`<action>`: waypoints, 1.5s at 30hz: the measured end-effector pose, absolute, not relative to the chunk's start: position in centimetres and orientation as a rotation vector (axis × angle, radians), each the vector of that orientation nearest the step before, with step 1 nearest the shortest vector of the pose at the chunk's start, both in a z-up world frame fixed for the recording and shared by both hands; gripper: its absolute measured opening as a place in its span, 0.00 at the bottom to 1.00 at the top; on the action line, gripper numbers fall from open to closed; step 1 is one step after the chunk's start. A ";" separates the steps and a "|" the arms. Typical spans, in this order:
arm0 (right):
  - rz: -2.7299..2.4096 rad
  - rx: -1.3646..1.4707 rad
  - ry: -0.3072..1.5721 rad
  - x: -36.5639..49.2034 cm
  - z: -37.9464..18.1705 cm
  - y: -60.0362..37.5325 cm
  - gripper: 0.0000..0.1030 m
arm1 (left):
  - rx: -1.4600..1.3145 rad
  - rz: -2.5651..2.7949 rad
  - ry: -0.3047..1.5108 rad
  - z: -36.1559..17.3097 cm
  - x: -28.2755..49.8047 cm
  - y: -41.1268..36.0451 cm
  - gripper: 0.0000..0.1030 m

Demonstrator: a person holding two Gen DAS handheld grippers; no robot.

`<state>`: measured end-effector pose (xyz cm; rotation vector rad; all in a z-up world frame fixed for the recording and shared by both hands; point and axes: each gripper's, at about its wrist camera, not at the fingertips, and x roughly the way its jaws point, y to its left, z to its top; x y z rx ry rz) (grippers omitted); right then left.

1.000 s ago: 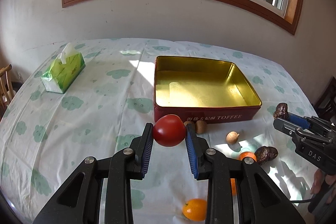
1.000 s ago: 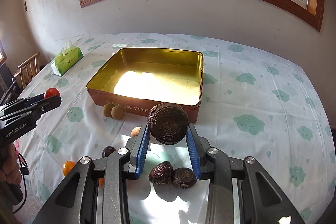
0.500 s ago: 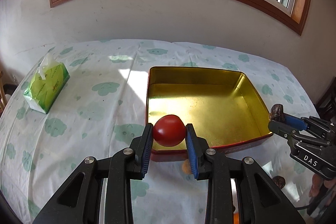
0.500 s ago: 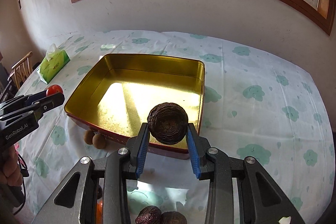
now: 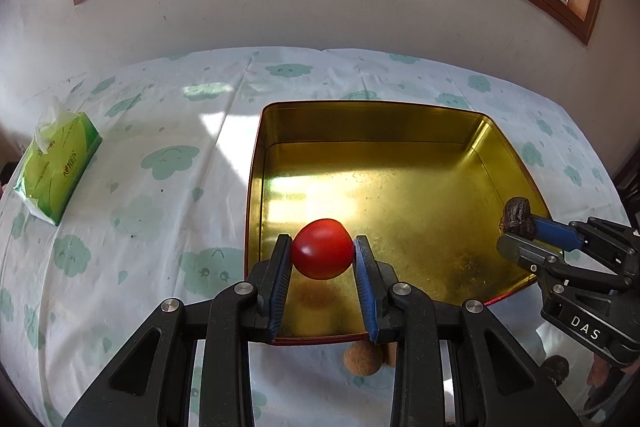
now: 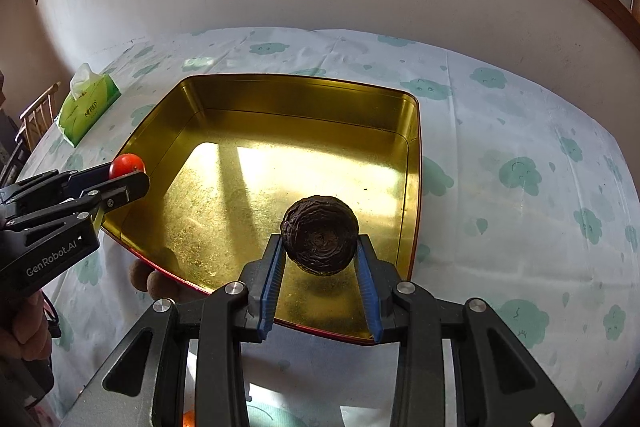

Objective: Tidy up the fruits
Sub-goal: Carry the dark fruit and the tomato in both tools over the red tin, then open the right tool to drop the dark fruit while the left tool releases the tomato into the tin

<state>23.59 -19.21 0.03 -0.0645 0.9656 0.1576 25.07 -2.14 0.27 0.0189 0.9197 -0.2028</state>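
The red tomato (image 5: 322, 249) hangs above the near left part of the gold tin (image 5: 400, 123), clear of its floor, which lies straight below it; it is round, with no long axis to mind. The left gripper (image 5: 322, 255) is clamped on it, a blue pad pressed to either side. The dark wrinkled fruit (image 6: 319, 234) hangs above the tin's near right part, likewise off the floor, pinched between the pads of the right gripper (image 6: 319, 251). The two fruits are well apart over the tin, each gripper on its own side, so neither blocks the other's way down. Judging by this, the coming move is a short lowering and release. Two small brown fruits (image 6: 148, 277) lie on the table (image 6: 520, 131) just outside the tin's near wall.
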 end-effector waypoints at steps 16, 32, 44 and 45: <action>0.151 -0.074 0.965 23.6 -0.6 -19.1 0.32 | 0.049 -0.170 0.945 -1.1 25.3 -2.6 0.31; 0.150 -0.074 0.965 23.6 -0.5 -19.0 0.33 | 0.076 -0.153 0.944 -1.1 25.1 -3.1 0.31; 0.144 -0.062 0.950 22.5 0.4 -19.2 0.39 | 0.061 -0.160 0.948 -0.4 24.2 -3.0 0.32; 0.146 -0.060 0.946 22.1 0.6 -19.2 0.39 | 0.061 -0.160 0.946 -0.2 23.9 -3.0 0.32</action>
